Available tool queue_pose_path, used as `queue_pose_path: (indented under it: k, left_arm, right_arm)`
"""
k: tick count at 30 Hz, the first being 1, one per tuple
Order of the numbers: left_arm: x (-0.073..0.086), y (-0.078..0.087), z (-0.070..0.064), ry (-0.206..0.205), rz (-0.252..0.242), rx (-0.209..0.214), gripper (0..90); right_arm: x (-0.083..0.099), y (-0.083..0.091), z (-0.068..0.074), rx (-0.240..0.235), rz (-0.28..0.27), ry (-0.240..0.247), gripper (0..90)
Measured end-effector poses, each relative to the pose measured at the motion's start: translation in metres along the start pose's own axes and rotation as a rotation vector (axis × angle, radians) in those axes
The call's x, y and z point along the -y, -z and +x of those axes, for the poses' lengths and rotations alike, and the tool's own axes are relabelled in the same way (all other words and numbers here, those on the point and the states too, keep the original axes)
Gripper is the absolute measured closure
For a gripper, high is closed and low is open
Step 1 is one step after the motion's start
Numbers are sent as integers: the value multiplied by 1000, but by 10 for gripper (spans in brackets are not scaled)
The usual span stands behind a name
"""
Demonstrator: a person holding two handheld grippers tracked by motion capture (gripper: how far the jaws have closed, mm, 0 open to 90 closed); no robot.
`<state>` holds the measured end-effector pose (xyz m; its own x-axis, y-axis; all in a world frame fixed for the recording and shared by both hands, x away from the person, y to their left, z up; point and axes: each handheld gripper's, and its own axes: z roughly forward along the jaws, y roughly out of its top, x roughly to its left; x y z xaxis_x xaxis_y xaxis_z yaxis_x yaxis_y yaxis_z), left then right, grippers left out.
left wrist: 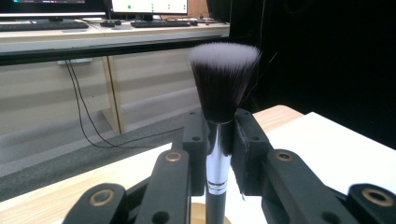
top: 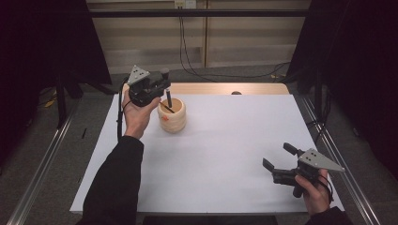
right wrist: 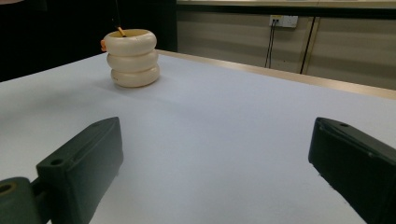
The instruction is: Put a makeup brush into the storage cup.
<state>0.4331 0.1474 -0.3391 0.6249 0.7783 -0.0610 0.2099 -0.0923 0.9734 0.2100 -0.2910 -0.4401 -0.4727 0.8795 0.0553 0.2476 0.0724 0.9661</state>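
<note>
A white sheet [top: 225,154] is covering the table, and its near edge is running just ahead of the person's sleeves in the high view. Closest to that edge, at the near right corner, the right gripper [top: 278,159] is hovering low over the sheet with its jaws spread wide and nothing between them (the right gripper view is showing both black jaws far apart, bare sheet between). The right hand [top: 315,190] is gripping its handle from below, wrist almost over the sheet's edge. Between this gripper and the far left lies a broad stretch of bare sheet, giving plenty of free room across the middle.

Farther off, toward the far left, a cream ringed holder [top: 172,115] is standing upright on the sheet, well apart from the right gripper. The left hand [top: 136,114] is raised just beside it, palm cupping the left gripper [top: 165,80], whose jaws are clamping a makeup brush [left wrist: 219,121] by its silver ferrule. The brush is standing upright, bristles up, its dark handle reaching down into the holder's mouth.

Beyond the sheet's far edge a strip of bare wood [top: 225,88] is showing, then grey floor with trailing cables [top: 187,56], pale wall panels and black curtains [top: 356,56] at both sides.
</note>
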Motion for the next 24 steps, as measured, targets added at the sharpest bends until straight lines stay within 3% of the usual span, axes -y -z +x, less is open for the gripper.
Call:
queue_pose_path:
  k: [12, 24]
  left_arm:
    - [10, -7, -8, 1, 21, 29, 774]
    - [24, -11, -2, 25, 47, 8, 774]
  right_arm:
    - [0, 1, 0, -4, -3, -1, 32]
    - [0, 0, -1, -4, -3, -3, 31]
